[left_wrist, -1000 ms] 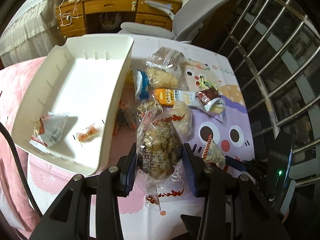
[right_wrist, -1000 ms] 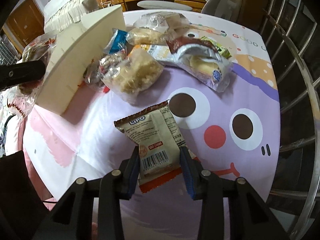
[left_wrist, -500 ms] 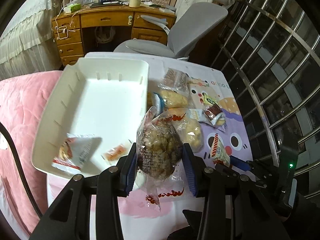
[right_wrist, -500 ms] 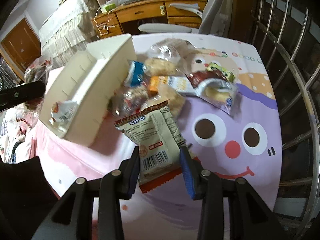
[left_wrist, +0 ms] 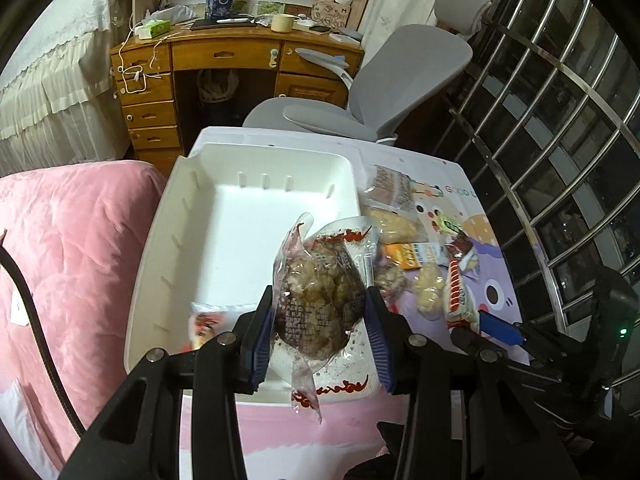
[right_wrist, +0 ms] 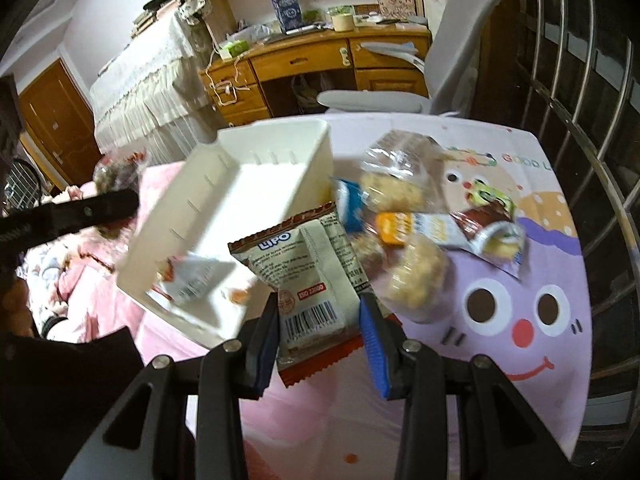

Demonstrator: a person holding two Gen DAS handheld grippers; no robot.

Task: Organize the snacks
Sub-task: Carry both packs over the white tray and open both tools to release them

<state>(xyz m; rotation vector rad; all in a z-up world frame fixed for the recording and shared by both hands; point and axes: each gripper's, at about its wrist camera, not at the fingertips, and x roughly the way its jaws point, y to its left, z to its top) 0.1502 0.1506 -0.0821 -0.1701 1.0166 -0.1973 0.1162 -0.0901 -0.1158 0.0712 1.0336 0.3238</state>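
Clamped between the left gripper's (left_wrist: 320, 332) pads, a clear snack bag (left_wrist: 320, 304) is held above the near right corner of the white bin (left_wrist: 256, 216), whose floor beyond is mostly bare. A "LiPO" packet (right_wrist: 308, 276) marked "ISO 22000" is gripped by the right gripper (right_wrist: 320, 340), just right of the bin's near rim. Loose snacks (right_wrist: 416, 232) are heaped further right; their labels are blurred.

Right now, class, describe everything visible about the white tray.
The white tray is a shallow rectangular tub, seemingly matte plastic, with rounded corners and small slots along its inner walls. It sits on the table beside the loose snack pile. It is mostly bare inside: a red-and-white packet and a small orange sweet lie near its front end.
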